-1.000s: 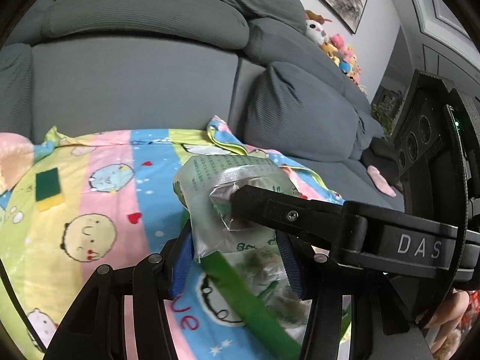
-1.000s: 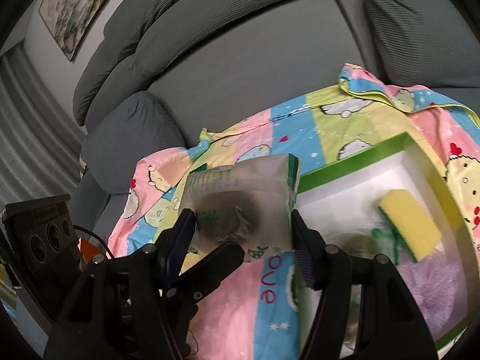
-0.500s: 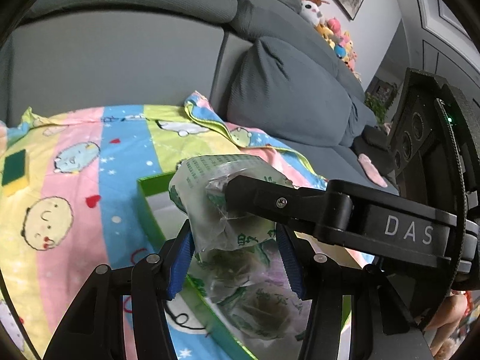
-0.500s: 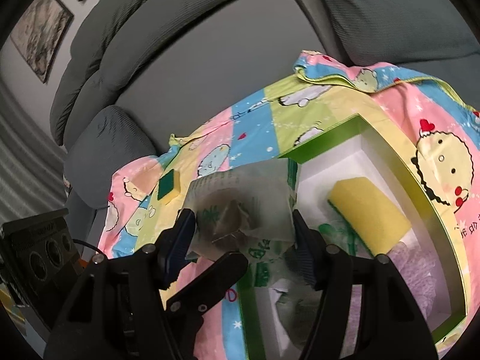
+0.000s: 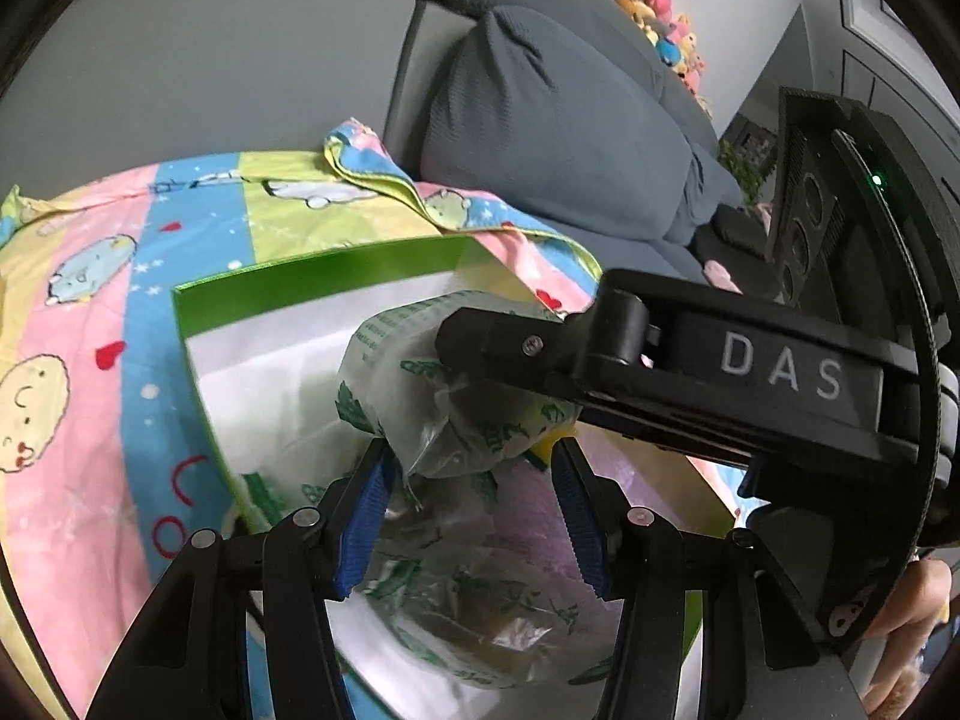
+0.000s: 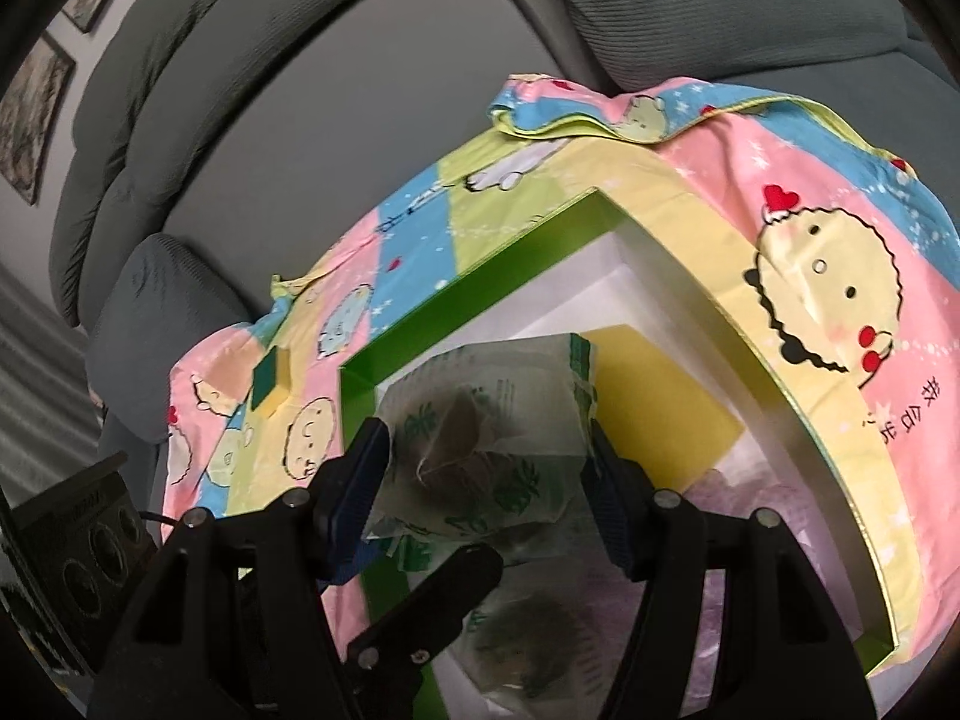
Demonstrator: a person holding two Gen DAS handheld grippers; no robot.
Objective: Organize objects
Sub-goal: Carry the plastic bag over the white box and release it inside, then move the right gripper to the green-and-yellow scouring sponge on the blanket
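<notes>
A clear plastic bag with green print (image 5: 420, 396) holds dark clumps; it also shows in the right wrist view (image 6: 498, 420). Both grippers are shut on it: my left gripper (image 5: 471, 468) from one side, my right gripper (image 6: 489, 456) from the other. They hold it over a green-rimmed white box (image 5: 312, 282), seen too in the right wrist view (image 6: 480, 276). Inside the box lie a yellow sponge (image 6: 660, 396), a similar printed bag (image 5: 480, 618) and something lilac (image 6: 750, 498).
The box rests on a pastel cartoon blanket (image 5: 90, 300) spread over a grey sofa (image 5: 570, 138). A green-and-yellow sponge (image 6: 270, 381) lies on the blanket left of the box. Plush toys (image 5: 660, 24) sit on the sofa's far end.
Both grippers have carried the bag to the right, from above the blanket to over the box's inside, and lower towards its contents. Both stayed shut on the bag.
</notes>
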